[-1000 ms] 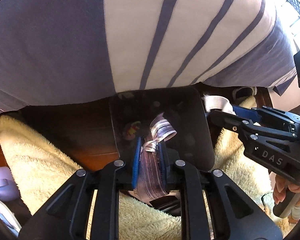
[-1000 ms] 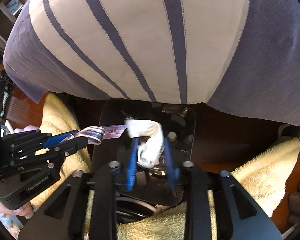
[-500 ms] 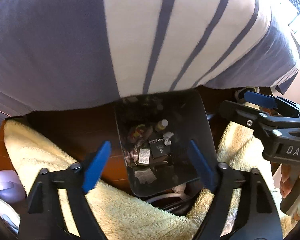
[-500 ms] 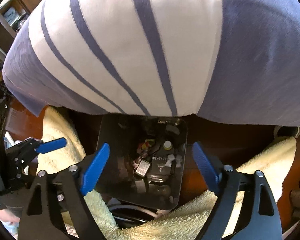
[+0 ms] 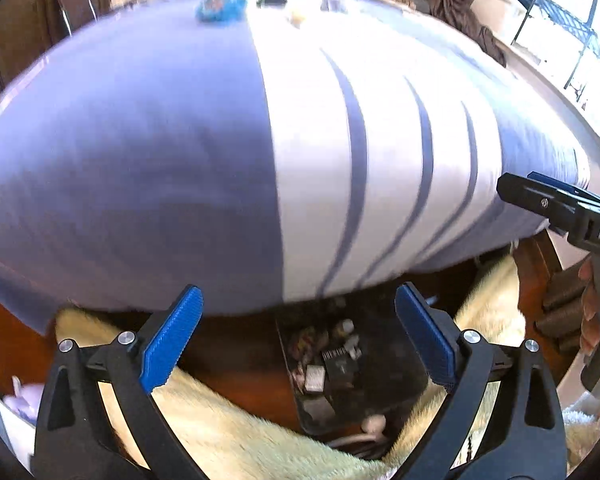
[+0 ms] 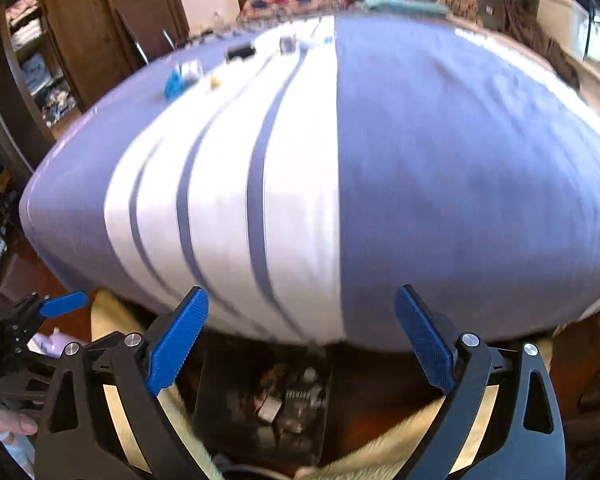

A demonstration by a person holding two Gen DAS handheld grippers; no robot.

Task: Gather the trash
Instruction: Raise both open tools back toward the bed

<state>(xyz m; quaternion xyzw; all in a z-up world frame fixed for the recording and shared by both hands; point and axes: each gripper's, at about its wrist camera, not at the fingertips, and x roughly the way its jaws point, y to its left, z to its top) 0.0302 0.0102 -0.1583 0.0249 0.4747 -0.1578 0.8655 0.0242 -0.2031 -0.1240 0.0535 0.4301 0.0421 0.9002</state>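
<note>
A dark trash bin (image 5: 400, 396) stands on the floor below the bed edge, with wrappers and small scraps (image 5: 324, 364) inside; it also shows in the right wrist view (image 6: 220, 400). My left gripper (image 5: 300, 340) is open and empty above the bin. My right gripper (image 6: 302, 340) is open and empty above it too, and shows at the right of the left wrist view (image 5: 540, 196). Small items lie far off on the bed: a blue crumpled piece (image 5: 220, 6), a black object (image 6: 240, 52) and a yellow bit (image 6: 216, 80). Both views are blurred.
A bed with a purple and white striped cover (image 5: 260, 140) fills both views. A cream fluffy rug (image 5: 228, 432) lies around the bin on the wooden floor. Wooden shelves (image 6: 40, 60) stand at the left, a window (image 5: 560, 40) at the right.
Both grippers opened and dropped their wrappers into the bin, then rose and tilted up, so the top of the bed has come into view.
</note>
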